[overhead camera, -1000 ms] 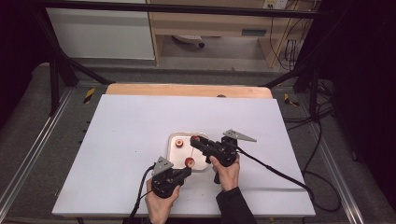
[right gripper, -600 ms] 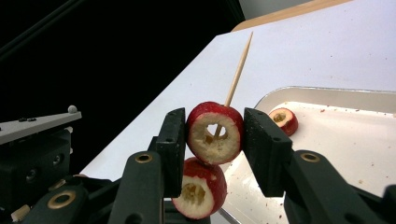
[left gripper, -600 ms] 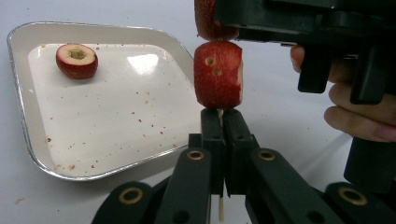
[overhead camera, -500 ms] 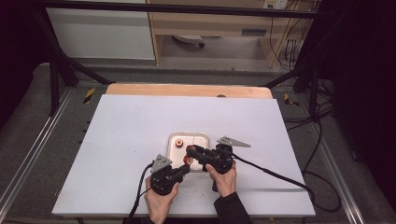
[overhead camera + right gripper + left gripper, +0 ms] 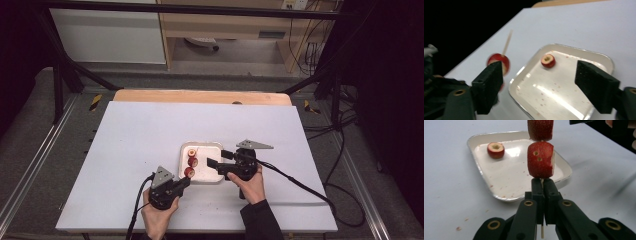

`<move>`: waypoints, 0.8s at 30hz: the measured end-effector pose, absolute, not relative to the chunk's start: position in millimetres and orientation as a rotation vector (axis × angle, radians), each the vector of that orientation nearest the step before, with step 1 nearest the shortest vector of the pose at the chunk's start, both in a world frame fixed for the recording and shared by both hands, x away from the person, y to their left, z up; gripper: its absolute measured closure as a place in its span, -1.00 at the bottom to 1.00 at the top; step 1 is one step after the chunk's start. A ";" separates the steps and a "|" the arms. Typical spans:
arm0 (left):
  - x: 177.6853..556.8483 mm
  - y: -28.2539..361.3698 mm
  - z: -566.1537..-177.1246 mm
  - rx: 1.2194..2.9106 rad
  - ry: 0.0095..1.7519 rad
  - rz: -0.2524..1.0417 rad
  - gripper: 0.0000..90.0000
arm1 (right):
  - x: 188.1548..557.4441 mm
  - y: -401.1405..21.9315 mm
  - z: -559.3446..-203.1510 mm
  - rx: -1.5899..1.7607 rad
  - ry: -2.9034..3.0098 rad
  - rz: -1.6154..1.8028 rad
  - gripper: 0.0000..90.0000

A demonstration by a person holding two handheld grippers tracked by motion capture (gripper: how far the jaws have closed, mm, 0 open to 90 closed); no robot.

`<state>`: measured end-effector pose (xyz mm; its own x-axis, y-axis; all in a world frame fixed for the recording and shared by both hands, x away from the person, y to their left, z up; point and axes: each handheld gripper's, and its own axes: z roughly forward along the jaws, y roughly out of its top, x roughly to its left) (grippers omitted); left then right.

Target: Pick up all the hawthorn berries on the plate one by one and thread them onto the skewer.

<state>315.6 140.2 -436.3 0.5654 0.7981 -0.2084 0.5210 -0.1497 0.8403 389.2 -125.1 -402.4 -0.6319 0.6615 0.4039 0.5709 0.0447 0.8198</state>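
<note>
Right now the left gripper [image 5: 541,192] has its jaws pressed together on a thin wooden skewer [image 5: 541,233] that carries two red fruit pieces [image 5: 540,160] (stacked one above the other), held just beside the near edge of the white tray [image 5: 215,176]; the right gripper [image 5: 216,159] hovers over that tray, its jaws having just been opening, now wide apart with nothing between them; one loose fruit piece [image 5: 548,60] lies in the tray's far corner.

The high view looks forward and down from above the person's side, well off. Both gripper views sit close and low, sharing the shallow white metal tray [image 5: 486,186] [image 5: 599,56] [image 5: 216,146].
</note>
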 end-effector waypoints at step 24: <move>311.0 187.6 -436.5 1.907 1.074 0.365 0.96 | 432.4 -98.1 -395.8 1.134 2.568 1.096 -0.84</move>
<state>311.0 187.6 -436.5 0.5810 0.7981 -0.1596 0.5359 -0.2275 0.8130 432.4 -98.1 -395.8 -0.7099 0.6850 0.1637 0.5920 0.4546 0.6654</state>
